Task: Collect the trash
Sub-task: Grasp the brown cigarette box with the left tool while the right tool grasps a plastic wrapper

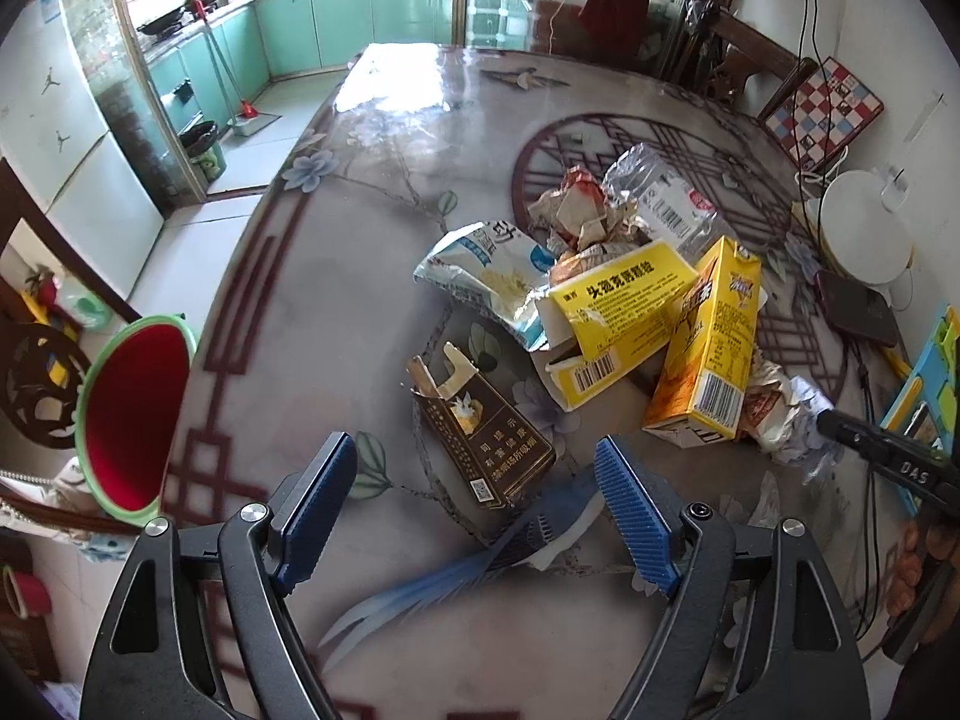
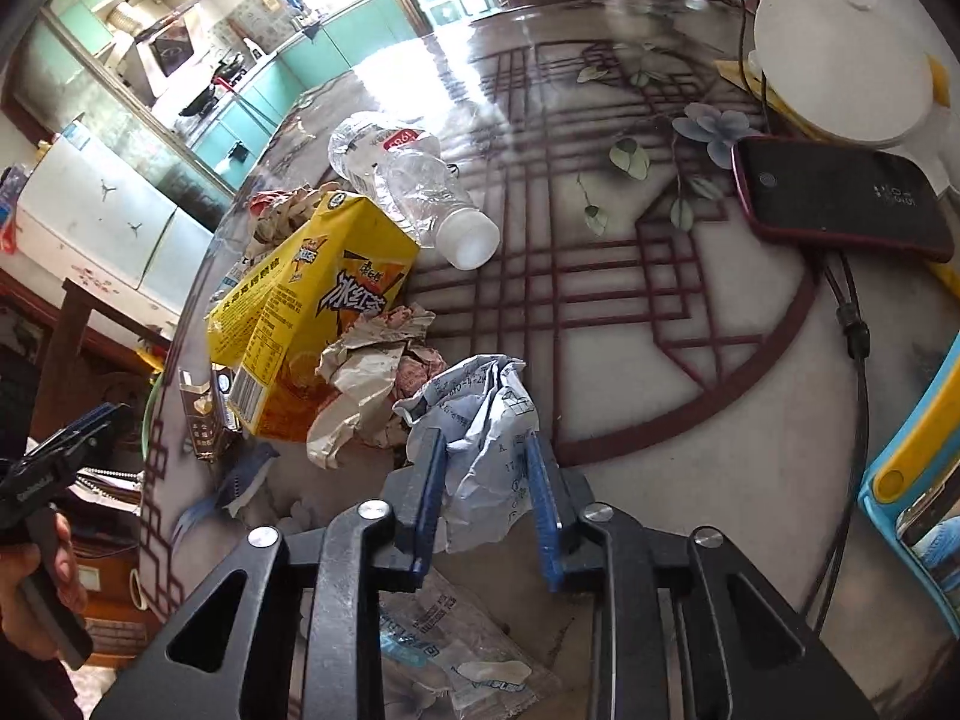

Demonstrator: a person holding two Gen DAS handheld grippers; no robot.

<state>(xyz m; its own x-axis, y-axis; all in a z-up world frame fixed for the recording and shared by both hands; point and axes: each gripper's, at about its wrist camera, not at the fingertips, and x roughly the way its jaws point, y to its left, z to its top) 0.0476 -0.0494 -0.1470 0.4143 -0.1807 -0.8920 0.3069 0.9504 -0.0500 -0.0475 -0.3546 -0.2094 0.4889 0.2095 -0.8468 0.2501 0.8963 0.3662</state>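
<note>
A heap of trash lies on the patterned table [image 1: 336, 276]: a brown cigarette pack [image 1: 486, 444], a torn white-blue bag [image 1: 486, 276], a yellow medicine box [image 1: 618, 306], a yellow tea carton [image 1: 708, 348], crumpled wrappers [image 1: 582, 210] and a clear plastic bottle [image 1: 666, 198]. My left gripper [image 1: 474, 474] is open just before the cigarette pack. My right gripper [image 2: 486, 468] is shut on a crumpled white paper [image 2: 486, 420], next to the tea carton [image 2: 306, 300], a beige wrapper [image 2: 360, 372] and the bottle [image 2: 414, 180]. A clear wrapper [image 2: 456, 648] lies under the right gripper.
A red bin with a green rim [image 1: 132, 414] stands off the table's left edge. A dark phone [image 2: 840, 204], a white round appliance [image 2: 840, 66], cables [image 2: 852, 324] and a blue-yellow object [image 2: 918, 456] sit at the right. The kitchen [image 1: 288, 30] lies behind.
</note>
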